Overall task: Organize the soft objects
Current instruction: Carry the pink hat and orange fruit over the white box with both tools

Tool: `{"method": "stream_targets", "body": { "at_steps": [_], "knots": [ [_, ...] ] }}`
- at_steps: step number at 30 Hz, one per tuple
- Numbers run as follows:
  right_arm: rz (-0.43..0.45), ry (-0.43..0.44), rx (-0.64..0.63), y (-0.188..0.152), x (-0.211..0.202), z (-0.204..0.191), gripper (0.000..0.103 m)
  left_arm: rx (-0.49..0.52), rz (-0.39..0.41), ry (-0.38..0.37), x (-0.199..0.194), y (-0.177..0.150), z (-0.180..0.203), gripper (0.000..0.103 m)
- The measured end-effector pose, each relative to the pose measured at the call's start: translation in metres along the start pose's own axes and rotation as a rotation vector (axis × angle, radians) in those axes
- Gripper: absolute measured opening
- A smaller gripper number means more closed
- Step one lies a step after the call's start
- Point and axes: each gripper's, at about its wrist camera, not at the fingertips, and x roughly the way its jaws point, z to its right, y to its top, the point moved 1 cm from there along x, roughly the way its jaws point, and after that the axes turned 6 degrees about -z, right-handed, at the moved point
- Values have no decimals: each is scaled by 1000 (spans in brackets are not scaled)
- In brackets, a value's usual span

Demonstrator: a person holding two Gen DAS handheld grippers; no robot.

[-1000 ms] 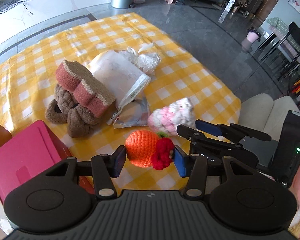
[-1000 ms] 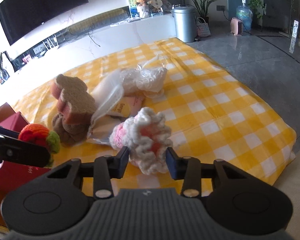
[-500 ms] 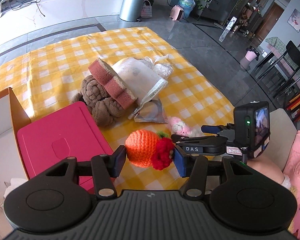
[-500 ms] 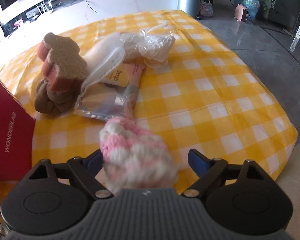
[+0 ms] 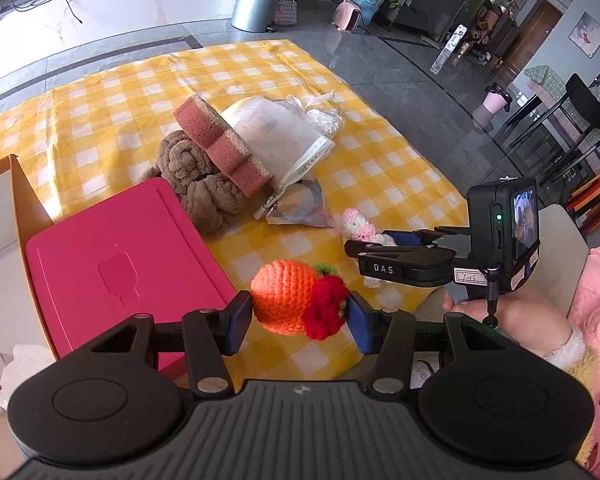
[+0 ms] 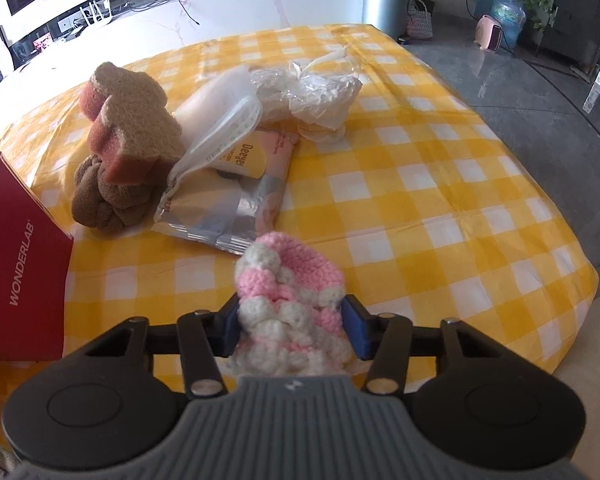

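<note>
On the side of the red box [image 6: 18, 240] at my left I read "WONDERLAB" in white capitals. The yellow-and-pink packet [image 6: 252, 160] under the clear bag shows "Deeyer"; its smaller print is illegible. My right gripper [image 5: 384, 254] carries "DAS" on one finger.

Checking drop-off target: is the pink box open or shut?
Shut. In the left wrist view the pink box shows its flat lid on top, with no gap or interior visible. The brown carton behind it stands open.
</note>
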Motion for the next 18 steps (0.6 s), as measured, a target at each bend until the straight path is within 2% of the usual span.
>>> {"method": "stream_targets", "body": {
  "at_steps": [2, 3, 4, 10, 13, 18],
  "knots": [
    [31, 27, 12, 0, -8, 1, 39, -7, 16, -9, -6, 0, -2, 58],
    [48, 53, 23, 0, -11, 2, 30, -11, 23, -15, -10, -1, -3, 58],
    [66, 76, 33, 0, -16, 3, 29, -17, 33, -21, -15, -2, -3, 58],
    [118, 152, 127, -1, -24, 19, 28, -43, 81, -39, -45, -17, -9, 58],
    [174, 241, 163, -5, -39, 22, 28, -57, 117, -44, -65, -28, -15, 58],
    [328, 424, 168, -10, -85, 11, 28, -144, 230, -33, -100, -52, -38, 58]
  ]
}}
